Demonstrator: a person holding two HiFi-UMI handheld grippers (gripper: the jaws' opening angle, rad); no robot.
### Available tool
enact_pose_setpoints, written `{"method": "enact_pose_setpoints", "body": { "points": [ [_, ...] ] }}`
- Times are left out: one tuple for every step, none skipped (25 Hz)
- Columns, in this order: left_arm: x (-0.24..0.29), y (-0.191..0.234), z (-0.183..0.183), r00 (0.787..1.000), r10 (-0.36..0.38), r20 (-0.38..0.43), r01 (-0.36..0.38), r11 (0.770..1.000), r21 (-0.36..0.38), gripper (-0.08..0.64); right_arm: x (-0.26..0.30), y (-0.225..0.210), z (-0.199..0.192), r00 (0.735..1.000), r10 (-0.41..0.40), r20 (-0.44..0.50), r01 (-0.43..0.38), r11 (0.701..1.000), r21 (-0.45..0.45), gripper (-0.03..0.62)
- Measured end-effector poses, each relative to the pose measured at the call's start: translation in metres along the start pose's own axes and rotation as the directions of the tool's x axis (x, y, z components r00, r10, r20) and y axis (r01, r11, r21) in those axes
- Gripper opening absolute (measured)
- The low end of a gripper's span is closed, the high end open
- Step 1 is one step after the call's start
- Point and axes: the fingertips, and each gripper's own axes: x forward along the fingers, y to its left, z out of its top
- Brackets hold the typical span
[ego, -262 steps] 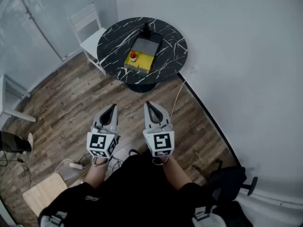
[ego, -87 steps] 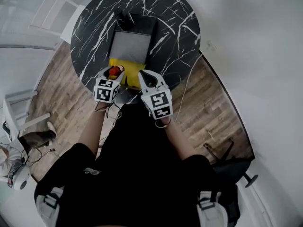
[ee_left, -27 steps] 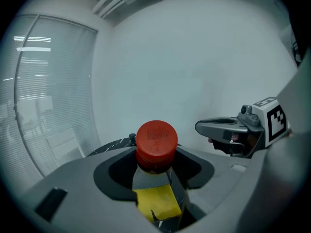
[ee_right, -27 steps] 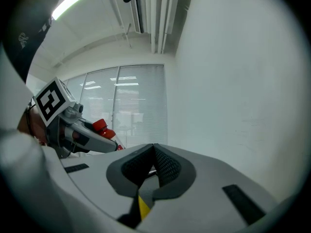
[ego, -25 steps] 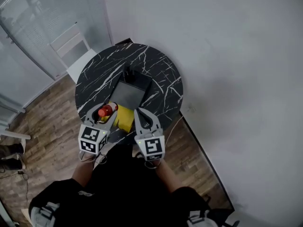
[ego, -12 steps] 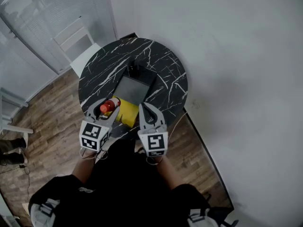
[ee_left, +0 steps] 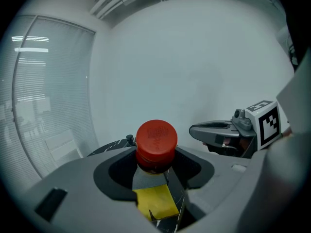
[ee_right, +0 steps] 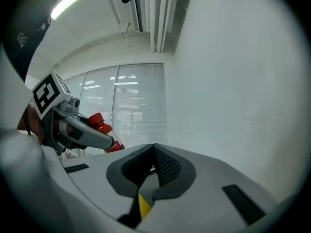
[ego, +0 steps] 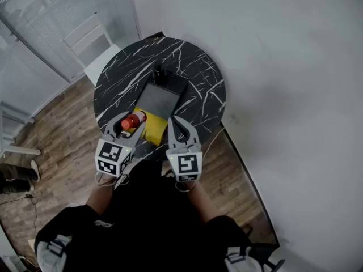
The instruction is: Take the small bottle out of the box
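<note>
Grey plastic comes first: the left tongs [ego: 128,122] are clamped on the small bottle [ee_left: 155,147] just below its red cap and hold it tilted in the air. The right tongs [ego: 175,123] hang just beside them, pinched together with nothing between. Just past the bottle sits the yellow box [ego: 154,130]. What looks like its grey lid [ego: 160,99] lies open behind it on the black marble table [ego: 198,84], and a white chair [ego: 91,41] stands beyond.

The bottle looks clear of the box, but it hangs near the table's near edge. My worry is the grip. A smooth, round body held at a slant could slide if the squeeze eases. It would then drop back into the box, or bounce off the edge to the floor. A nudge from the right tongs could do the same.
</note>
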Motion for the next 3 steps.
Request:
{"method": "enact_pose_setpoints", "body": {
  "points": [
    [0.0002, -0.002, -0.0006, 1.0, -0.003, -0.001, 0.003, 1.0, -0.002, 0.215, -0.0007, 0.001, -0.001, 1.0, 0.002, -0.003, -0.002, 1.0, 0.004, -0.005],
    [0.0004, -0.0039, -0.001, 1.0, -0.006, -0.001, 0.006, 1.0, -0.003, 0.215, -0.0014, 0.0017, -0.0023, 1.0, 0.003, -0.006, -0.003, 1.0, 0.007, -0.005],
    [0.0005, -0.0056, -0.0014, 1.0, -0.009, -0.002, 0.009, 1.0, -0.004, 0.215, -0.002, 0.0024, -0.0036, 1.0, 0.004, -0.008, -0.004, 1.0, 0.009, -0.005]
  ]
}}
